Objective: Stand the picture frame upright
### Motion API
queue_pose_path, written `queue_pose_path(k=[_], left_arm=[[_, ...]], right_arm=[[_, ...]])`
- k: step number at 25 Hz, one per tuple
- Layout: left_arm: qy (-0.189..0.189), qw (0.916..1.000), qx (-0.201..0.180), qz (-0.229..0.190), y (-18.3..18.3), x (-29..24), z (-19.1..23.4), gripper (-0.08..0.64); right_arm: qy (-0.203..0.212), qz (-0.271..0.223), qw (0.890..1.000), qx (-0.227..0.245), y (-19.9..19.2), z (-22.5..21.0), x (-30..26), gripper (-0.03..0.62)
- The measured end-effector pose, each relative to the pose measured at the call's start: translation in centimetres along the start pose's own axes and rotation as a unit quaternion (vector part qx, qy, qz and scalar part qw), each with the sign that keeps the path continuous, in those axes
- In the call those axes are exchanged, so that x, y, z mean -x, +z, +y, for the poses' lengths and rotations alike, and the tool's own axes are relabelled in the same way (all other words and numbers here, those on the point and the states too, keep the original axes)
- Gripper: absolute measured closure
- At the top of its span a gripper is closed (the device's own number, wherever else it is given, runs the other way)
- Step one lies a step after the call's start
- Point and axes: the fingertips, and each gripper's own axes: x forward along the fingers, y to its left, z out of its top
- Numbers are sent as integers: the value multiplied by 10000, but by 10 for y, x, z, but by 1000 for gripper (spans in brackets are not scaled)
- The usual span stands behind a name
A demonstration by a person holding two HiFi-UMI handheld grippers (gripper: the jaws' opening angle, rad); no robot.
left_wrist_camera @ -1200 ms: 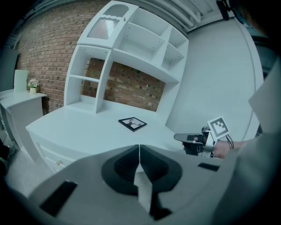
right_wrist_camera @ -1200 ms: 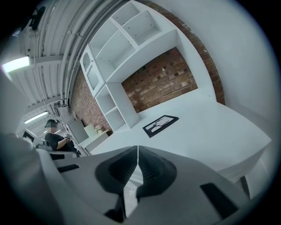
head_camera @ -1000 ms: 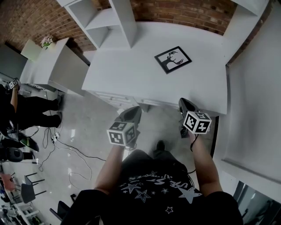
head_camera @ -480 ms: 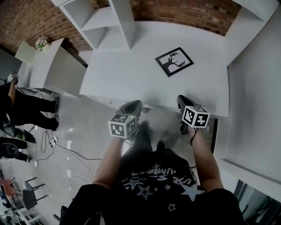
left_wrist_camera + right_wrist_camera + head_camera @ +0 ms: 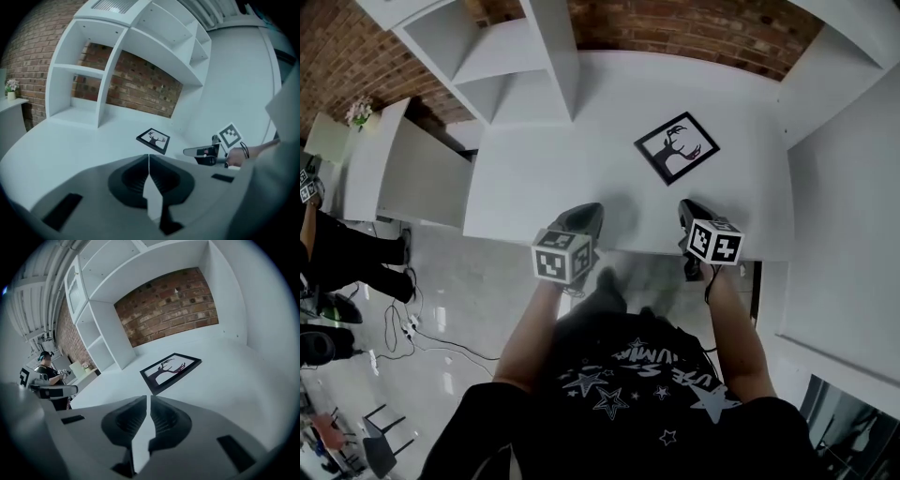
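Note:
A black picture frame with a dark tree-like figure on white lies flat on the white table, toward its far right. The frame also shows in the left gripper view and, closer, the frame lies ahead in the right gripper view. My left gripper hovers over the table's near edge, jaws shut and empty. My right gripper is at the near edge just below the frame, also shut on nothing. Neither touches the frame.
White shelf units stand at the back left of the table before a brick wall. A white wall panel borders the right side. A person stands at far left on the floor with cables.
Both grippers have moved forward from beside the table's front to over its near edge. The frame lies where it was on the table.

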Motion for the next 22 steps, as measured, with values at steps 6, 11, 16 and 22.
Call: queue_pose_path(k=[6, 11, 16, 22], left_arm=[[-149, 9997, 109, 140, 1, -16, 27, 541], [-223, 9994, 108, 258, 4, -26, 43, 541], [-283, 9990, 122, 325, 7, -32, 53, 541], [-299, 9987, 96, 402, 8, -36, 63, 541]], right_arm=[[-292, 199, 9992, 206, 8, 1, -36, 570], [-287, 377, 9970, 617, 23, 10, -63, 494], [-319, 619, 9899, 1233, 28, 17, -84, 480], [-642, 876, 9781, 1778, 29, 8, -102, 480]])
